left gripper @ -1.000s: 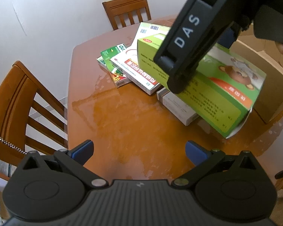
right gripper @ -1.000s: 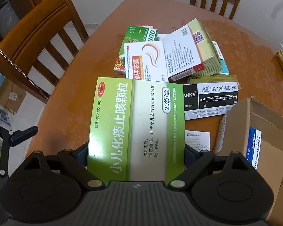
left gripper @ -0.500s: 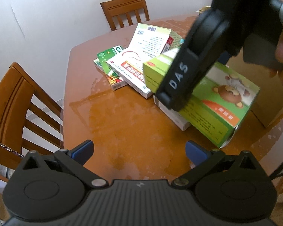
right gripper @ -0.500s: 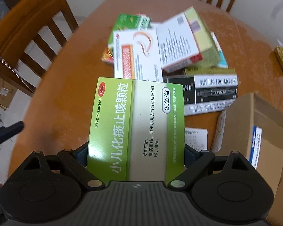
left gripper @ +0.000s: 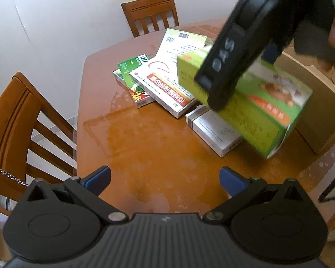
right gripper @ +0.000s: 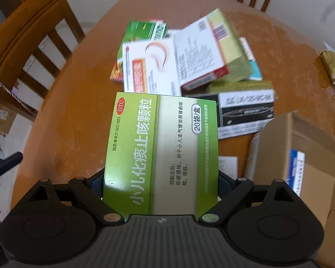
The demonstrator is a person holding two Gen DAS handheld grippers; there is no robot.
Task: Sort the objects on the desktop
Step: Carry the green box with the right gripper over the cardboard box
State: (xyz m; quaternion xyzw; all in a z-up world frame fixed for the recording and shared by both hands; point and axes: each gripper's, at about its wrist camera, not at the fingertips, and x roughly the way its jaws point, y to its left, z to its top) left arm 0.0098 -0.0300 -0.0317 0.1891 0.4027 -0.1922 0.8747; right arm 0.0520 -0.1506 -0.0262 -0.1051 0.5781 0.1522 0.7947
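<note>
A green medicine box (right gripper: 160,147) with white Chinese print is clamped between the pads of my right gripper (right gripper: 160,185), which is shut on it. In the left wrist view the same green box (left gripper: 263,102) hangs tilted above the table, beside the cardboard box (left gripper: 319,102), with a hand at the top right. My left gripper (left gripper: 165,177) stands open and empty over bare tabletop (left gripper: 145,151). A pile of boxes lies beyond: a white-and-orange box (left gripper: 165,87), a small green box (left gripper: 134,67) and a barcode box (left gripper: 181,44).
A black-and-white pen box (right gripper: 245,111) lies by the open cardboard box (right gripper: 279,151), which holds a blue-and-white item. Wooden chairs stand at the left (left gripper: 15,120) and far side (left gripper: 151,13). A gold wrapper (right gripper: 330,69) sits at the right edge.
The right gripper with the green box has shifted a little up and to the right in the left wrist view, nearer the cardboard box. The left gripper has stayed put and open.
</note>
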